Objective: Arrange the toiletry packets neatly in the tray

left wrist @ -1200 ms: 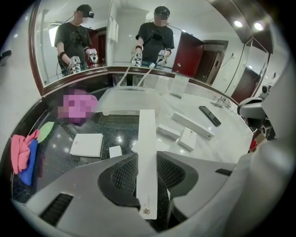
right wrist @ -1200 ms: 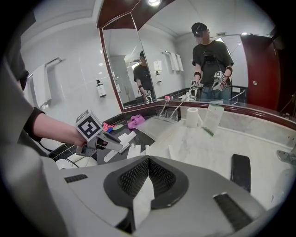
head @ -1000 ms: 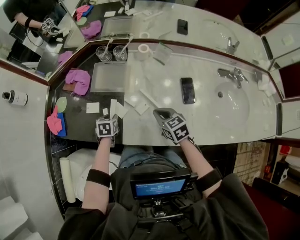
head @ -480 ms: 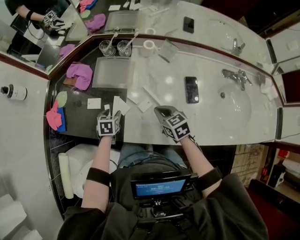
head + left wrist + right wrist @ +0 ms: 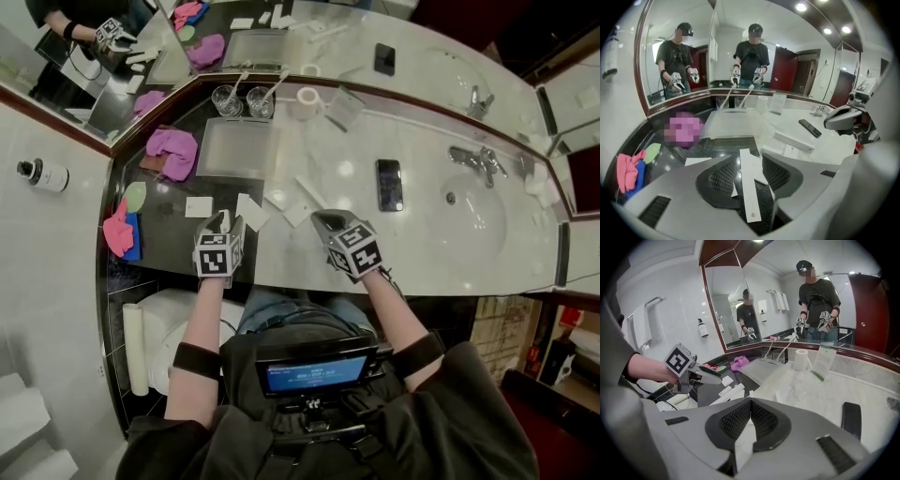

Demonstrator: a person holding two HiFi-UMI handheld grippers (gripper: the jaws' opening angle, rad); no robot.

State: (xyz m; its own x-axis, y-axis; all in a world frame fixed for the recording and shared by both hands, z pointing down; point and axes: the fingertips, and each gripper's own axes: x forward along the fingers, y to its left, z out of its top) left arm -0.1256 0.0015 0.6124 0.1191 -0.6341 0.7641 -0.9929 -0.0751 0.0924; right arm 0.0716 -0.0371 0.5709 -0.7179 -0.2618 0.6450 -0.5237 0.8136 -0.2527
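Observation:
A clear frosted tray [image 5: 236, 150] sits on the dark end of the counter and looks bare; it also shows as the tray [image 5: 725, 125]. White packets [image 5: 249, 212] lie loose near the counter's front edge, with a flat square packet [image 5: 199, 206] to their left. My left gripper [image 5: 225, 223] hovers over them. Between the parted jaws of my left gripper [image 5: 746, 161] lies a long white strip packet [image 5: 750, 187]; the pads do not press on it, and the jaws have just been closing. My right gripper [image 5: 323, 223] rests shut over the marble, and in its own view the right gripper [image 5: 750, 408] shows its pads meeting.
A black phone [image 5: 388, 184] lies on the marble left of the sink [image 5: 469, 211] and tap [image 5: 478, 159]. Two glasses [image 5: 242, 100], a paper roll [image 5: 307, 98] and a card stand [image 5: 345, 108] line the mirror. A purple cloth [image 5: 172, 150] and pink and blue cloths [image 5: 120, 232] lie at the left.
My left gripper has lifted a little from the counter and tilted slightly. The right gripper has stayed where it was.

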